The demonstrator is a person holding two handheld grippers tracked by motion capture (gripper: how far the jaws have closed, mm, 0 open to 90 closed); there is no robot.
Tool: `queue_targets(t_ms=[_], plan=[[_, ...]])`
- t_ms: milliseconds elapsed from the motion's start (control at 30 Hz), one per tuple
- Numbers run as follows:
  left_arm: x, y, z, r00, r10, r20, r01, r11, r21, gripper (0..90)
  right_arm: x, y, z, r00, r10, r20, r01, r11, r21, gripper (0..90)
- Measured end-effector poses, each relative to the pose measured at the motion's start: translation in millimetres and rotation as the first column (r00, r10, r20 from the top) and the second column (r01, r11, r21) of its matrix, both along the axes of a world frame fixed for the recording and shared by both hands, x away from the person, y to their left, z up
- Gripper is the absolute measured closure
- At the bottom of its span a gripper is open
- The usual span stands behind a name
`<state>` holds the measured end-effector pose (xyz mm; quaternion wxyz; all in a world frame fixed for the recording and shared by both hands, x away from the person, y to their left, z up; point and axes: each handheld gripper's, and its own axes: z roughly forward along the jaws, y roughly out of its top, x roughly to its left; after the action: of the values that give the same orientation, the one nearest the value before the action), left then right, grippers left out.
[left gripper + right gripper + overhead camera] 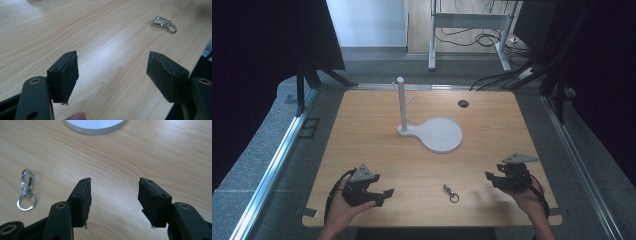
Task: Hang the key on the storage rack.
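Pale wood grain covers the square worktop (377, 125), which sits on grey carpet with dark curtains at both sides. Toward its far middle stands a white stand (432, 134): a round flat base plate with an upright post that carries short pegs.

Near the front edge, a person's two hands each hold a black tool. The left tongs (379, 195) rest at the front left, jaws spread wide with nothing between them. The right tongs (493, 179) sit at the front right, jaws likewise spread and empty.

Between the two tools, slightly nearer the right one, a small silver keychain clip (450, 192) lies flat on the wood, well apart from the stand. In the high view its long axis runs on a slant, the clasp end pointing toward the far left and the split ring toward the near right. In the right gripper view the keychain clip (26, 190) lies left of the jaws, ring nearest the camera. In the left gripper view the keychain clip (163, 23) sits far off to the upper right.

Risks, as a judgement: the clip is thin, smooth metal lying flush on the wood, so closing jaws could skid it away or pinch only the loose ring, leaving the clasp swinging. A grip across the clasp body looks safer.
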<state>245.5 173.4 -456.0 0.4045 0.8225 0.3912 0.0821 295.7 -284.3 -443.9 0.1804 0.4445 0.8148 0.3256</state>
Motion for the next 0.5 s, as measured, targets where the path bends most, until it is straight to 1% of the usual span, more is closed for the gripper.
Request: queue_targets(t_ms=[33,100,133,167,200,233,267,300,333,367,433,467,500], plan=[[0.1,-0.2,0.1,0.9999,-0.006,-0.01,0.006,0.9998,-0.017,25.8,0.4,3.1,2.4,0.9999,0.014,-0.008,-0.014,0.9998,-0.014,44.3],[0.0,-1.2,-0.1,0.9997,-0.013,-0.021,0.013,0.9994,-0.031,24.6,2.8,8.9,8.5,0.9982,0.042,-0.041,-0.043,0.9987,-0.027,46.3],[0.0,-1.2,-0.1,0.9997,-0.013,-0.021,0.013,0.9994,-0.031,24.4,2.8,8.9,8.5,0.9982,0.042,-0.041,-0.043,0.9987,-0.027,46.3],[0.0,-1.6,-0.1,0.9998,-0.01,-0.02,0.009,0.9994,-0.034,24.1,5.8,11.0,12.2,0.9965,0.06,-0.058,-0.062,0.9977,-0.028,47.2],[0.1,-1.7,-0.1,0.9998,-0.008,-0.02,0.007,0.9993,-0.036,24.1,5.8,11.0,12.2,0.9965,0.06,-0.058,-0.062,0.9977,-0.028,47.2],[0.3,-1.7,-0.2,0.9998,-0.001,-0.019,0.0,0.9993,-0.036,23.8,8.1,13.1,14.7,0.995,0.072,-0.069,-0.074,0.9967,-0.033,47.7],[0.3,-1.7,-0.2,0.9998,-0.001,-0.019,0.0,0.9993,-0.036,23.6,8.1,13.1,14.7,0.995,0.072,-0.069,-0.074,0.9967,-0.033,47.7],[0.8,-1.4,-0.6,0.9999,0.013,-0.011,-0.013,0.9994,-0.033,23.4,10.9,17.1,17.7,0.9925,0.09,-0.083,-0.094,0.9949,-0.038,48.0],[0.8,-1.4,-0.6,0.9999,0.013,-0.011,-0.013,0.9994,-0.033,23.2,11.6,18.7,18.7,0.992,0.093,-0.085,-0.097,0.9944,-0.041,48.2],[1.2,-1.2,-1.4,0.9995,0.03,-0.001,-0.03,0.9994,-0.018,23.2,12.9,20.8,19.9,0.9905,0.104,-0.09,-0.108,0.9933,-0.042,48.5],[1.5,-0.9,-2.0,0.9993,0.037,0.003,-0.037,0.9992,-0.017,23.0,13.9,23.4,21.1,0.9891,0.11,-0.097,-0.115,0.9923,-0.046,48.7],[1.8,-0.6,-2.4,0.9991,0.042,0.005,-0.042,0.999,-0.014,23.0,15.0,26.1,22.3,0.9876,0.12,-0.101,-0.126,0.9907,-0.051,48.9],[2.4,0.0,-3.3,0.9985,0.053,0.017,-0.053,0.9986,-0.008,22.9,16.9,32.0,24.7,0.984,0.14,-0.11,-0.147,0.9876,-0.057,49.7]])
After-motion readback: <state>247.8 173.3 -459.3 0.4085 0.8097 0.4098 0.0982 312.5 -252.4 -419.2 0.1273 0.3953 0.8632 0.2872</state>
